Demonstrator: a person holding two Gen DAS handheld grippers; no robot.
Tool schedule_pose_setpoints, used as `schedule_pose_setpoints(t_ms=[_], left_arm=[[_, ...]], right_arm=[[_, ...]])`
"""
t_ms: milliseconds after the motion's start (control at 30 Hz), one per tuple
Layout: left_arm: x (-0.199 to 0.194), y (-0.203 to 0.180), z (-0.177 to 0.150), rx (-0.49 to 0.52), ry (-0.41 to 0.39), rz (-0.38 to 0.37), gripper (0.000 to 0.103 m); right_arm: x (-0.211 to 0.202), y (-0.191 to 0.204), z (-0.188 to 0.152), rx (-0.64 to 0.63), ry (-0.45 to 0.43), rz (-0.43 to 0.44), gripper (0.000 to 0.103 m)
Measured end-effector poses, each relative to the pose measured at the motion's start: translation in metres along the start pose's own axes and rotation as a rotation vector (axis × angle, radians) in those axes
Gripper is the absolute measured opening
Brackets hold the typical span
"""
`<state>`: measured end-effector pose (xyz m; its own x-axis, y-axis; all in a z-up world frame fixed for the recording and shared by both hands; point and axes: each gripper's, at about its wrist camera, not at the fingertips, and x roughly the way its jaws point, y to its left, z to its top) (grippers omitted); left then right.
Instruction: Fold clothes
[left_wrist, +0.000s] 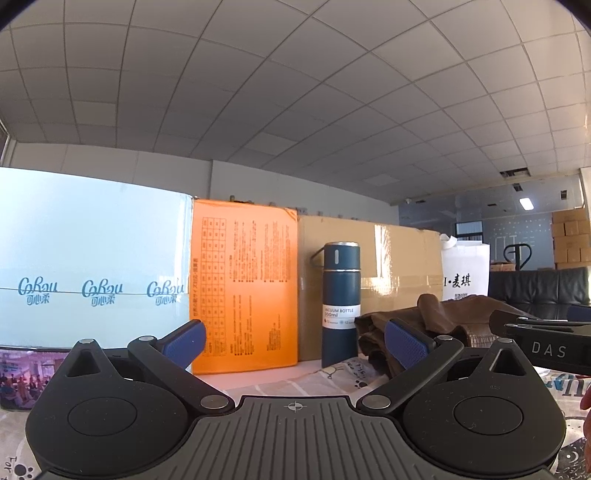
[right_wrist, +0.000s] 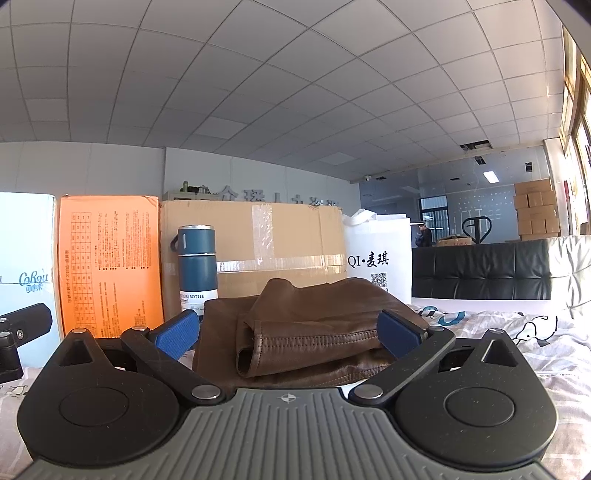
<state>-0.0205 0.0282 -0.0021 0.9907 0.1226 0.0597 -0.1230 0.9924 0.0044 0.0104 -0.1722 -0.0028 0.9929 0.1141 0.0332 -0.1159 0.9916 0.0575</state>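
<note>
Right view: gripper (right_wrist: 290, 334) spread wide, folded brown garment (right_wrist: 306, 332) between fingers, stitched hem visible. Left view: gripper (left_wrist: 295, 341) likewise apart, empty, facing bottle (left_wrist: 340, 304); garment only partly seen at right.

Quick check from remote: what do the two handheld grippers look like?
Both match. The left gripper and right gripper have black linkage arms with silver pivot pins, blue textured pads, round black side discs and a ribbed grey base with a crosshair mark.

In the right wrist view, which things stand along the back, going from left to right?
Pale blue tissue box → orange box → dark blue vacuum bottle → brown cardboard box → white paper bag → black sofa.
</note>
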Motion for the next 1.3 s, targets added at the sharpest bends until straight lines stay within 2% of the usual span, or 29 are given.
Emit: schedule_pose_setpoints(t_ms=[400,1300], left_arm=[[-0.0045,-0.0040,0.0012,0.025,-0.029,-0.010,0.103],[-0.0049,-0.0039,0.0008,0.033,-0.019,-0.011,0.103]], right_arm=[[0.0004,-0.0006,0.0003,0.004,-0.002,0.009,0.103],[-0.0007,-0.0027,-0.0004,0.017,-0.009,0.013,0.103]])
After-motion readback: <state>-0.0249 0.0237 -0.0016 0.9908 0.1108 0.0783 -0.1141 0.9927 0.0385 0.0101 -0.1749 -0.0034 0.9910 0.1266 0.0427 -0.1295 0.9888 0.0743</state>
